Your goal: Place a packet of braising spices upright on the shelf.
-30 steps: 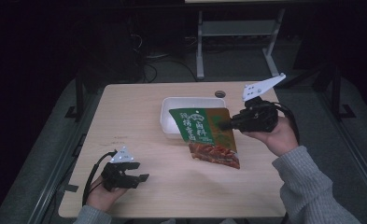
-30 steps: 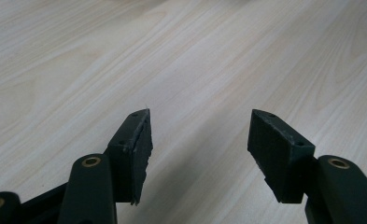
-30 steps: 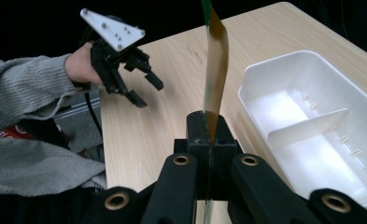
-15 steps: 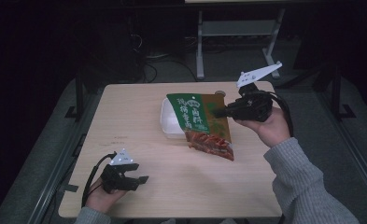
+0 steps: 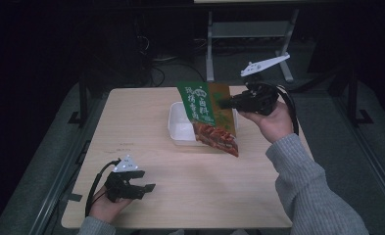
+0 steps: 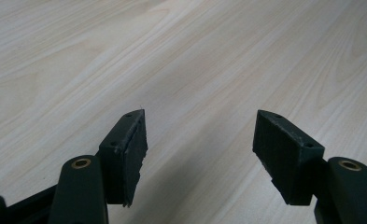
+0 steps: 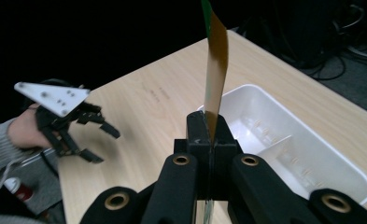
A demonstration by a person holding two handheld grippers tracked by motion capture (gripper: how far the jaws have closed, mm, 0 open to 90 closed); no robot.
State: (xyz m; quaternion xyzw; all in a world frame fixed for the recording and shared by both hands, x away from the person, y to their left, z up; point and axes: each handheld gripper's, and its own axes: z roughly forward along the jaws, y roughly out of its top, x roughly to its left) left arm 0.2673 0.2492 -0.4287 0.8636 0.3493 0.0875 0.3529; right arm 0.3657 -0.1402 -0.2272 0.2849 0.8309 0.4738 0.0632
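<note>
High view: right gripper (image 5: 225, 104) held green snack pouch (image 5: 208, 116) aloft over white tray (image 5: 178, 131) | Left gripper view: left gripper (image 6: 200, 140) spread above bare table (image 6: 181, 56) | Right gripper view: jaws pinched pouch edge-on; tray's divider visible.

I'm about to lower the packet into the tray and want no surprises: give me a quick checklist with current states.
1. Grip on the green and orange printed snack packet: the right gripper has its fingers shut on its edge. Ok.
2. Packet off the table: it hangs lifted and tilted over the tray. Ok.
3. White plastic divided tray: the compartments in sight look empty. Ok.
4. Packet fits the tray: it looks longer than a compartment. Cannot tell.
5. Left gripper: open, low near the front left of the light wooden table, away from the tray. Ok.
6. Packet sealed: cannot tell.
</note>
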